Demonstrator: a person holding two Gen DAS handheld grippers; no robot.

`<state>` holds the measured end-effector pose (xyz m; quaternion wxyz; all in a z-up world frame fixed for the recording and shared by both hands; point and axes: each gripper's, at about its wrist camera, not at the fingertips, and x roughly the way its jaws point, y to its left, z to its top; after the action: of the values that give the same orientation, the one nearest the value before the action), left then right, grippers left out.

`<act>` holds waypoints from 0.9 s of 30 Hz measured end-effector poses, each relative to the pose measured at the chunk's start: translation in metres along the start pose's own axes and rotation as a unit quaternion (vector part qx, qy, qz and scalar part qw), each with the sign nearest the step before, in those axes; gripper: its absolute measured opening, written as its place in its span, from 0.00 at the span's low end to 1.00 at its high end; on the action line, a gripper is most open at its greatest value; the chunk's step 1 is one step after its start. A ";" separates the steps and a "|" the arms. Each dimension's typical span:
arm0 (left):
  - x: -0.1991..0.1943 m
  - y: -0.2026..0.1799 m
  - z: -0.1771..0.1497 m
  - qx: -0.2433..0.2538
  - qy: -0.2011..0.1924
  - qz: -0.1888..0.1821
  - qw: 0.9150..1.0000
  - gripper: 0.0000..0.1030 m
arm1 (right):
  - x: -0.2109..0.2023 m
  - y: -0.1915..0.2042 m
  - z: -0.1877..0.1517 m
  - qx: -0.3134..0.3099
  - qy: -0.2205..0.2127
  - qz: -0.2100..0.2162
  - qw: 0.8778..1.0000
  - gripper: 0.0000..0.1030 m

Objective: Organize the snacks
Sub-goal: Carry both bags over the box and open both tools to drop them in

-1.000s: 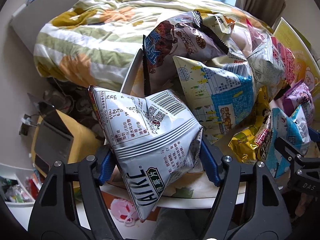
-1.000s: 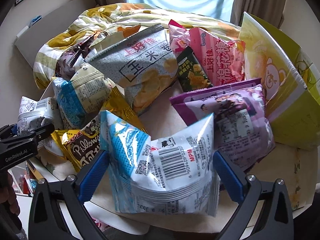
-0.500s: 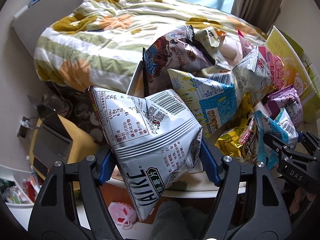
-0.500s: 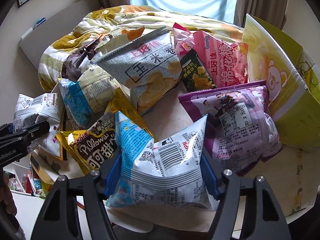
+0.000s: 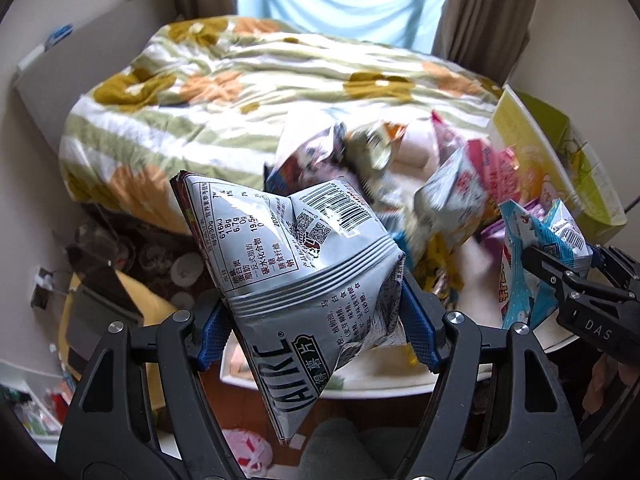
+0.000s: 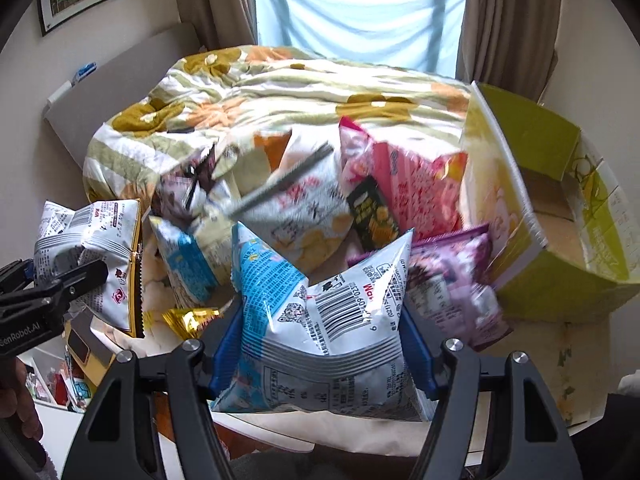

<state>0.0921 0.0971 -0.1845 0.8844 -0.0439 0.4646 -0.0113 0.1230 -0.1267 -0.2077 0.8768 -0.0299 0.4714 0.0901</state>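
The silver chip bag [image 5: 304,264] reads "616kJ"; the right gripper [image 5: 592,276] "DAS".

Glossy crinkled foil-plastic silver chip bag [image 5: 304,264], soft cloth quilt [image 5: 240,88], matt cardboard box [image 6: 560,216].

We see the left tongs [image 5: 316,320] and right tongs [image 6: 320,356] built alike: matte black arms with silver screw heads and blue pads [image 6: 226,356]. White lettering marks one body at the left edge, and "DAS" at the lower right.
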 end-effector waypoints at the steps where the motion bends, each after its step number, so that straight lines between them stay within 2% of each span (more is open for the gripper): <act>1: -0.004 -0.006 0.007 0.007 -0.007 -0.003 1.000 0.68 | -0.005 -0.002 0.006 0.005 -0.006 0.001 1.000 0.63; 8: -0.022 -0.071 0.066 0.050 -0.059 -0.046 0.996 0.68 | -0.044 -0.042 0.047 0.028 -0.051 -0.011 0.998 0.63; 14: -0.021 -0.155 0.117 0.067 -0.089 -0.084 0.990 0.68 | -0.064 -0.109 0.079 0.032 -0.078 -0.028 0.996 0.63; 20: 0.000 -0.255 0.158 0.080 -0.095 -0.123 0.985 0.69 | -0.066 -0.197 0.103 0.055 -0.075 -0.036 0.995 0.63; 24: 0.028 -0.316 0.179 0.083 -0.080 -0.148 0.982 0.69 | -0.066 -0.253 0.118 0.074 -0.075 -0.045 0.993 0.63; 27: 0.051 -0.355 0.191 0.089 -0.067 -0.153 0.982 0.69 | -0.066 -0.285 0.126 0.077 -0.074 -0.055 0.993 0.63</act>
<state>0.2856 -0.2465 -0.0872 0.9015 -0.0357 0.3897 -0.1849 0.2437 -0.3975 -0.0927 0.9126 0.0189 0.4083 0.0071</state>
